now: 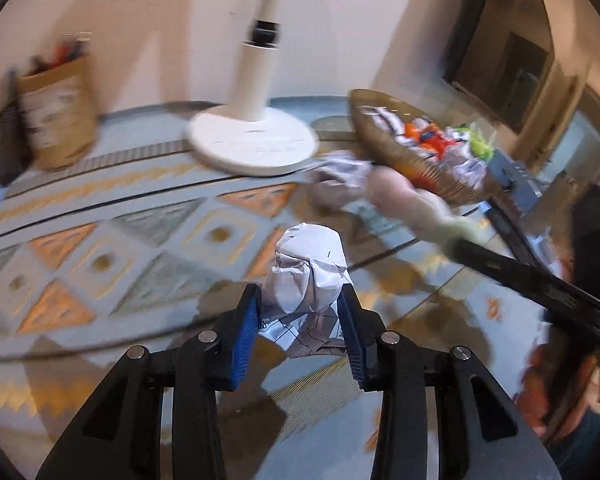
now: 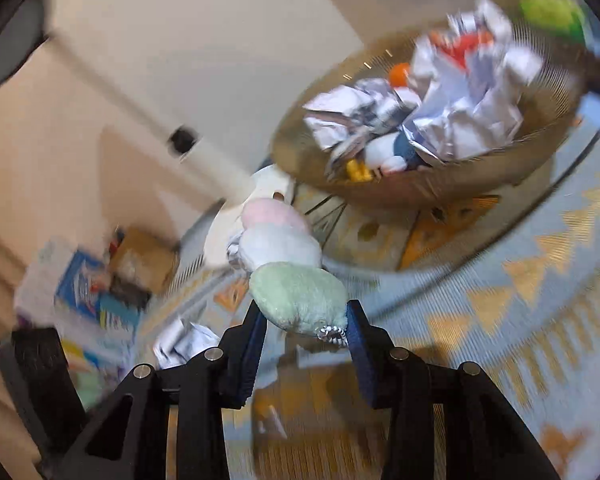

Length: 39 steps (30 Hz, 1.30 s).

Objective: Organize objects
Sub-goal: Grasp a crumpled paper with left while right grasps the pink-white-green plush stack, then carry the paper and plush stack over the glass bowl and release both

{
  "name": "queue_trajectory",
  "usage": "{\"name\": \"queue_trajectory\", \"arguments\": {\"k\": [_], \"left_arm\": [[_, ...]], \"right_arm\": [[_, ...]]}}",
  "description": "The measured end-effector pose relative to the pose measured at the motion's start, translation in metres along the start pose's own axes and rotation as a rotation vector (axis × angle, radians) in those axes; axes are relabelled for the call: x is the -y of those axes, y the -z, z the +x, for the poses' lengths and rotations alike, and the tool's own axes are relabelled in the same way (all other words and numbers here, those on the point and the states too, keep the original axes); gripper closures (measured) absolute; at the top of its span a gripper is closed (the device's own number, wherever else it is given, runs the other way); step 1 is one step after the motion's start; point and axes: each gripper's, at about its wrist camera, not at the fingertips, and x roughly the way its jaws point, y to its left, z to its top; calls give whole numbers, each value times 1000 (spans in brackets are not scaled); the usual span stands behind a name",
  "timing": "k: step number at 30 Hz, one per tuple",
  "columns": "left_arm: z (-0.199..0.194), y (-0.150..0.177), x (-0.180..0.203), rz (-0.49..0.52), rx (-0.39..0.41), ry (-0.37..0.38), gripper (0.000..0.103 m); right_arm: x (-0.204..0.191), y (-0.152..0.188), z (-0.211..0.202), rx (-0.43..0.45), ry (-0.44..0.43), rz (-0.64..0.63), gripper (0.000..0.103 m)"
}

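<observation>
Both grippers are loaded and up off the rug point(image 1: 100, 216). The left gripper point(image 1: 300, 312) is clamped on a crumpled ball of paper point(image 1: 308, 268), its blue pads point(image 1: 248, 332) squeezing the lower half while the top bulges free above them. That paper looks feather-light and crushable, so a pinch across the middle should hold it without slip, and dents do not matter. The right gripper point(image 2: 306, 324) grips a soft plush toy point(image 2: 288, 264) by its green end, just beside a small beaded loop, with the white and pink segments hanging out ahead. It is floppy, likely to sag and swing, so a hold nearer its middle would steady it. The woven basket point(image 2: 420, 184), already heaped with paper and toys, sits just ahead of both, beside the white fan base point(image 1: 252, 144).
</observation>
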Motion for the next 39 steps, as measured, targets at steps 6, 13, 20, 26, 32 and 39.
{"name": "queue_trajectory", "arguments": {"k": [6, 13, 20, 26, 32, 39], "left_arm": [[-5, 22, -18, -48, 1, -26, 67], [3, 38, -17, -43, -17, -23, 65], [5, 44, -20, -50, -22, 12, 57], [3, 47, -19, -41, 4, -39, 15], [10, 47, -14, -20, -14, -63, 15], [24, 49, 7, 96, -40, -173, 53]], "right_arm": [[-22, 48, -39, -45, 152, -346, 56], [-5, 67, -59, -90, 87, -361, 18], [-16, 53, -26, -111, 176, -361, 11], [-18, 49, -4, -152, 167, -344, 11], [-25, 57, 5, -189, 174, -388, 11], [-35, 63, 11, -185, 219, -458, 41]]}}
